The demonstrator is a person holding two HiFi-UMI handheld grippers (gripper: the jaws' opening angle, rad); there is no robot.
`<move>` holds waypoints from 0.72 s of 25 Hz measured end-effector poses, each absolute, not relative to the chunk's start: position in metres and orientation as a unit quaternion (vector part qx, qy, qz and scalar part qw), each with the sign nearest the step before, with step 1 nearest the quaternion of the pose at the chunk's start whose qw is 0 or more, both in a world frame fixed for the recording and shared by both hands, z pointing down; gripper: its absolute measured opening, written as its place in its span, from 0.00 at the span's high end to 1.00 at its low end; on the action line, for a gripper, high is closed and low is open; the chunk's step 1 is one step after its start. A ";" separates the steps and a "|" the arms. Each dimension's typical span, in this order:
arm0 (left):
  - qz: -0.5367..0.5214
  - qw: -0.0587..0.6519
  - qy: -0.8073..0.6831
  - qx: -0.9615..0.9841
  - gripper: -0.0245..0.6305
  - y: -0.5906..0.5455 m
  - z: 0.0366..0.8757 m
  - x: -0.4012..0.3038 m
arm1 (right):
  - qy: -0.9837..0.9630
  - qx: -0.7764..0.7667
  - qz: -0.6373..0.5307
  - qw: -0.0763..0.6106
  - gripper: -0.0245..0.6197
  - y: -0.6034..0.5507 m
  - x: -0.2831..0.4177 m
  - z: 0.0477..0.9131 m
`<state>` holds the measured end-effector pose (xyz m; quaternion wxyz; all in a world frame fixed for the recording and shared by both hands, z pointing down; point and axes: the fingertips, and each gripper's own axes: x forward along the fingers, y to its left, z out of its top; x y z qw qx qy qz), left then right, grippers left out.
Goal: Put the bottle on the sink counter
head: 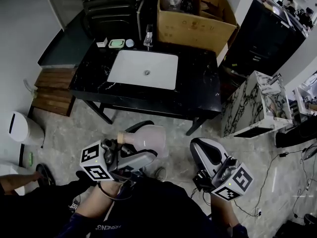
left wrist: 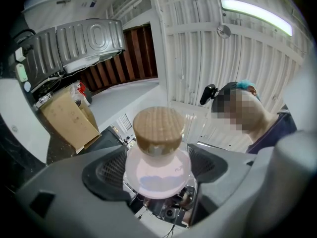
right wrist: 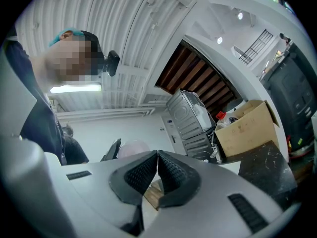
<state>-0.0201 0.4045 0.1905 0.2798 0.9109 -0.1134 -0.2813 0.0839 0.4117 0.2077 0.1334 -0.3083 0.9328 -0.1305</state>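
Left gripper (head: 143, 156), jaws clamped around the pink cork-stoppered bottle (head: 148, 138), holds it base-outward for set-down, well short of the sink counter (head: 198, 90); right gripper (right wrist: 157, 163), jaws together on nothing, idles.

Cardboard box (head: 193, 31), open-topped and holding bagged items, standing at the back right of the sink counter (head: 198, 90). Along the back left edge, in a row: small white box (head: 102, 42), green soap dish (head: 117, 43), round white piece (head: 130, 43). On the pale stone floor (head: 64, 133): slatted wooden platform (head: 53, 90) at left, white bin (head: 22, 128) at the left edge, marble-patterned cabinet (head: 252, 105) at right, black cables (head: 270, 172) trailing at lower right.
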 end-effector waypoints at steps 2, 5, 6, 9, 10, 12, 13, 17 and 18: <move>-0.279 0.279 -0.112 0.912 0.38 0.403 0.191 -0.015 | 0.933 -0.309 -0.130 0.134 0.92 0.410 0.088 0.209; -0.279 0.277 -0.110 0.913 0.38 0.400 0.190 -0.011 | 0.932 -0.309 -0.131 0.134 0.92 0.406 0.091 0.209; -0.280 0.277 -0.110 0.913 0.38 0.399 0.190 -0.011 | 0.932 -0.309 -0.132 0.134 0.92 0.405 0.092 0.210; -0.281 0.277 -0.112 0.912 0.38 0.394 0.191 -0.010 | 0.932 -0.311 -0.132 0.133 0.92 0.401 0.094 0.211; -0.282 0.277 -0.113 0.912 0.38 0.392 0.192 -0.009 | 0.932 -0.311 -0.132 0.133 0.92 0.400 0.096 0.212; -0.282 0.277 -0.115 0.911 0.38 0.388 0.193 -0.008 | 0.932 -0.311 -0.132 0.133 0.92 0.396 0.098 0.213; -0.283 0.278 -0.115 0.911 0.38 0.385 0.194 -0.007 | 0.931 -0.312 -0.132 0.133 0.92 0.394 0.098 0.213; -0.283 0.278 -0.111 0.911 0.38 0.376 0.196 -0.006 | 0.931 -0.314 -0.132 0.133 0.92 0.386 0.100 0.215; -0.284 0.279 -0.110 0.911 0.38 0.374 0.196 -0.006 | 0.930 -0.315 -0.133 0.132 0.92 0.383 0.099 0.216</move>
